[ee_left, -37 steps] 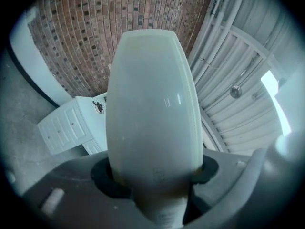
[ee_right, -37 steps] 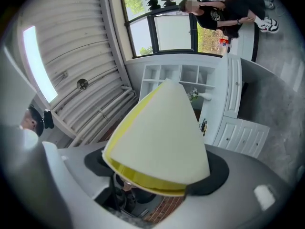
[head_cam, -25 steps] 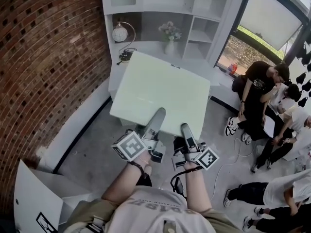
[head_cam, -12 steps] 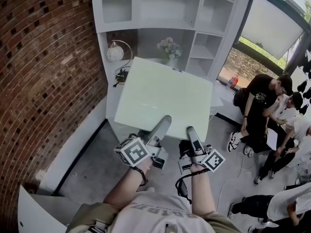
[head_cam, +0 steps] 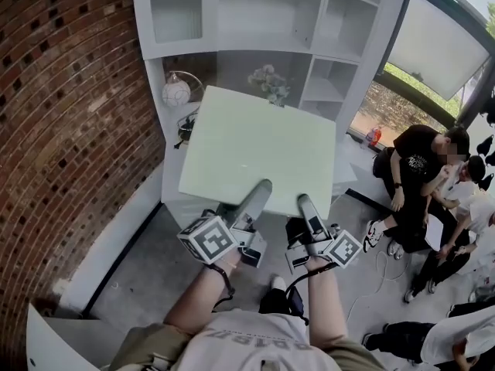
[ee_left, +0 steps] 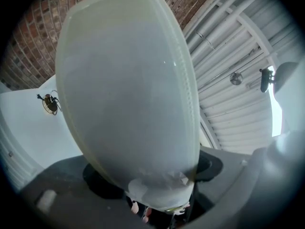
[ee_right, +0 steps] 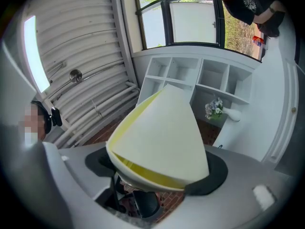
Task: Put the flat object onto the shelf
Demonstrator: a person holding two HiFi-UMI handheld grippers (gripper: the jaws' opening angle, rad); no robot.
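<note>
Clamped, jaws wide, on near edge of pale flat panel (head_cam: 259,141): left tongs (head_cam: 261,188), right tongs (head_cam: 306,202). Behind panel: white shelf unit (head_cam: 340,22) beside brick wall (head_cam: 62,91); grey floor (head_cam: 147,261) below.

The flat object (head_cam: 259,149) is pale green, with a yellow edge. The shelf (head_cam: 232,45) is white, and the brick wall (head_cam: 62,91) is red-brown with dark spots. The cube (head_cam: 207,238) has black and white squares.

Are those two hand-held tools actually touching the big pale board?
Touching. Each tool's own view shows the board clamped by its edge between the jaws; the head view shows the left tool and right tool on its near edge.
</note>
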